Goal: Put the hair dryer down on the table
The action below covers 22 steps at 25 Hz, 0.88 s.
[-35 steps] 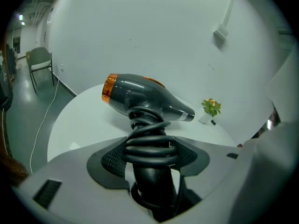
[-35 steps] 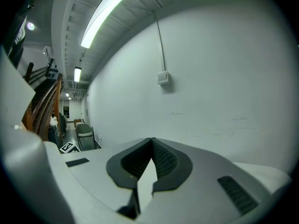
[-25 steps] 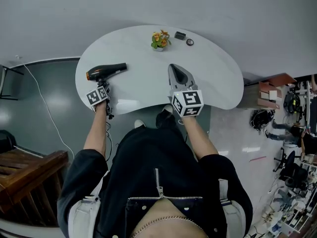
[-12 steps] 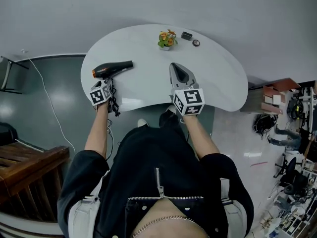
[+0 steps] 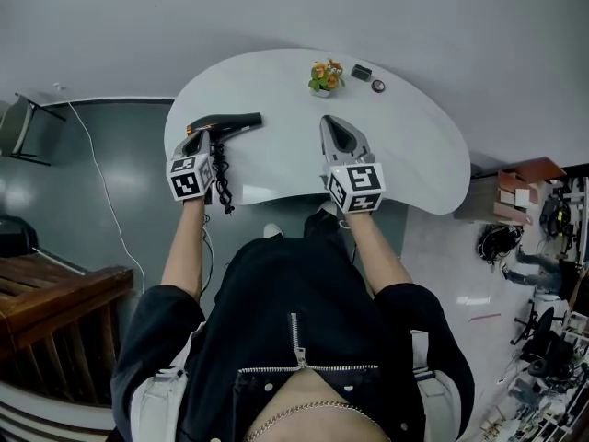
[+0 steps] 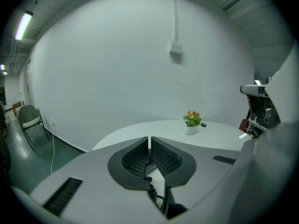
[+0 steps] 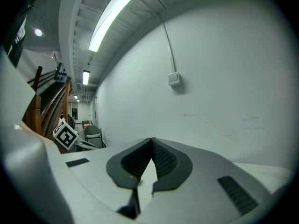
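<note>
"Hair dryer (image 5: 225,124), location?" the first inspector asks.

"Lying flat on the white tabletop (image 5: 276,159), near its left edge, with the nozzle pointing right," the second reports. "Its coiled black cord (image 5: 221,180) trails back over the near edge."

"Left gripper (image 6: 149,146)?"

"Just behind the dryer's rear end. Its fingers are pressed together, with only a hairline between the pads and nothing held between them. A stretch of the cord shows in the slot beneath them. Whether it touches them cannot be told."

"Right gripper (image 7: 151,146)?"

"Over the middle of the tabletop, well apart from the dryer. Its fingers meet at the tips and hold nothing."

"Other items?"

"A small potted plant (image 5: 322,78) stands at the far edge."
</note>
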Available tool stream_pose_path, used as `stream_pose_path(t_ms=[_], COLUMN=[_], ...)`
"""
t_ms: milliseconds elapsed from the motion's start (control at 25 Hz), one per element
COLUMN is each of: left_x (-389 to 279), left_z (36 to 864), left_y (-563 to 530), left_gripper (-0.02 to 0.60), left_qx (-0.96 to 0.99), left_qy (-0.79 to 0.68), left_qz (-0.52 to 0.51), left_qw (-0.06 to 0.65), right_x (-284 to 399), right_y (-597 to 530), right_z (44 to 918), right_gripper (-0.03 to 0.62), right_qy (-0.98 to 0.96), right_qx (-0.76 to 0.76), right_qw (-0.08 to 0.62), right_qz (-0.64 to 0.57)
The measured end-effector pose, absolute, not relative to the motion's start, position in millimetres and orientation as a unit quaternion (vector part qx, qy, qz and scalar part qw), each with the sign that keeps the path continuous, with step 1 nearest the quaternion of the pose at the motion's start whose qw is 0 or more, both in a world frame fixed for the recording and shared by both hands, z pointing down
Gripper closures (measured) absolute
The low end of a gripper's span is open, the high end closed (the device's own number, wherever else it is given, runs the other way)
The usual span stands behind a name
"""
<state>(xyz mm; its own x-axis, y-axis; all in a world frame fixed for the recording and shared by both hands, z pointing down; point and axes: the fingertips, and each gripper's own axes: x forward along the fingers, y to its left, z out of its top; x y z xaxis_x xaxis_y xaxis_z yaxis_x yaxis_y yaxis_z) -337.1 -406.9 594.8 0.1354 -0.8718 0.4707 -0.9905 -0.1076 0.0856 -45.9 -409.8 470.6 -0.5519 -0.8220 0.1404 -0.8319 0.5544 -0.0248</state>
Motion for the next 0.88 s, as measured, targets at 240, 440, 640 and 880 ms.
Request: stream_pose_path(t_ms=[240,440,640,880], left_x=[-306,-288,-278,-271], left_z=[527,478,448,441], left_y=[-405,-401,-394,-389], left_gripper=[0.549,0.551,0.551,0.551], left_qx=[0.775,0.790,0.795,0.795], left_qy=[-0.611,-0.604,-0.601,-0.601], left_qz=[0.104,0.078,0.081,0.085], left_qw=[0.123,0.070,0.023,0.005], right_x=[-45,-45,-44,-40], right_y=[-413,-416,-412,-412], right_z=[467,467,466,466], right_gripper=[0.589,0.589,0.591,0.591], right_qy=[-0.878,-0.878,-0.879,-0.878], right_qx=[0.475,0.474,0.472,0.474], right_qw=[0.050,0.054,0.056,0.057], right_qz=[0.044,0.041,0.040,0.039])
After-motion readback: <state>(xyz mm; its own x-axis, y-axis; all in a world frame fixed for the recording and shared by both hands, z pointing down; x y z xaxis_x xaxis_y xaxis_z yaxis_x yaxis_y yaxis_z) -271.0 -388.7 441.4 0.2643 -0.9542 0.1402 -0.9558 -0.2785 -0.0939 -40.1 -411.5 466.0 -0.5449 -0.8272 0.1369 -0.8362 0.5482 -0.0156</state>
